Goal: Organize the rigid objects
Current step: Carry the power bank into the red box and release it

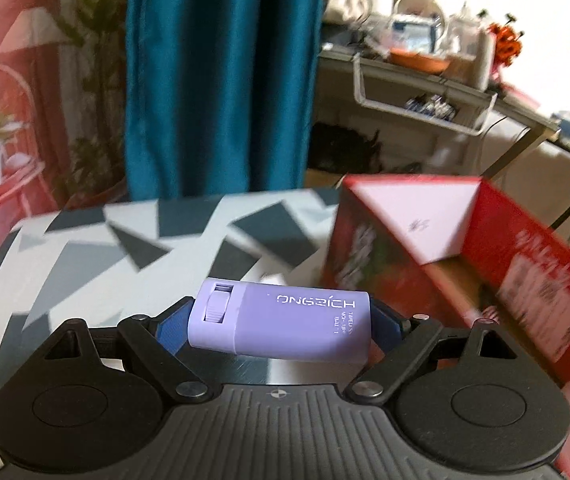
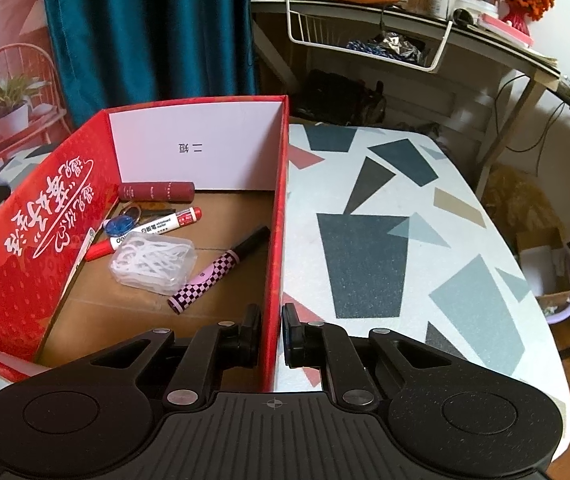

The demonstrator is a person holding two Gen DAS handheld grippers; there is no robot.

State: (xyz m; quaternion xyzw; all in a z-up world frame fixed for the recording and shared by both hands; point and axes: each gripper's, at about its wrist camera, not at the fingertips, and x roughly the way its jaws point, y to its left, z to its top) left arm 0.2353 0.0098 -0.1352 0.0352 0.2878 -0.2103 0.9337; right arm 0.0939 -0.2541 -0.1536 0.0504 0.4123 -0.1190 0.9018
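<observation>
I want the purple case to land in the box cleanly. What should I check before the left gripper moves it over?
1. Purple case held between the left gripper pads: ok.
2. Case clear of the table: ok, lifted.
3. Right gripper pinching the red box wall: ok.
4. Free floor in the box: ok, the near part is bare cardboard.
5. Items already inside, the floss picks and checkered pen, out of the way: cannot tell for a far drop.

Two close wrist views sharing red box (image 1: 485,248)
</observation>
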